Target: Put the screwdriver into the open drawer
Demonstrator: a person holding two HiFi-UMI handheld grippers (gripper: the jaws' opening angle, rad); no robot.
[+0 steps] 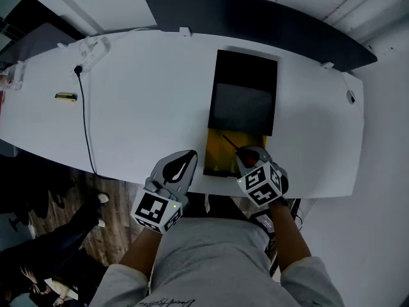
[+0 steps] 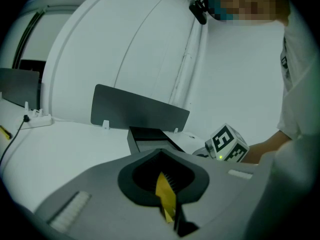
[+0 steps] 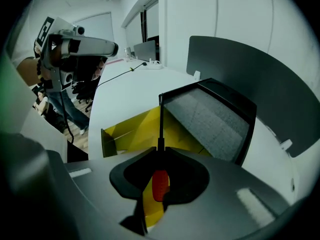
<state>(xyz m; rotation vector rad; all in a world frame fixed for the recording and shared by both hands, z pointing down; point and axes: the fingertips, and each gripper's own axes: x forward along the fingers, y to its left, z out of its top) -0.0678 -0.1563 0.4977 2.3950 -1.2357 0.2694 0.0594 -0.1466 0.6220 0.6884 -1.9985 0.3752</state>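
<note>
- The marker cubes on both grippers carry black-and-white square patterns. The script print on the person's grey shirt [image 1: 167,301] is too small to read.
- The right gripper [image 1: 246,155] pinches the screwdriver [image 3: 160,184] by its red handle. The black shaft sticks out past the jaw tips.
- The screwdriver is over the right part of the open yellow drawer [image 1: 216,157], its tip towards the black box [image 1: 246,85] that the drawer slides out of.
- The left gripper [image 1: 188,158] has its jaws pressed together at the table's near edge, just left of the drawer. I cannot tell what the yellow sliver in its gap is.
- On the white table [image 1: 147,101], well to the left, are a black cable [image 1: 84,117], a small yellow object [image 1: 66,96] and a white power strip [image 1: 96,48].
- A dark screen [image 1: 255,24] stands along the far edge.
</note>
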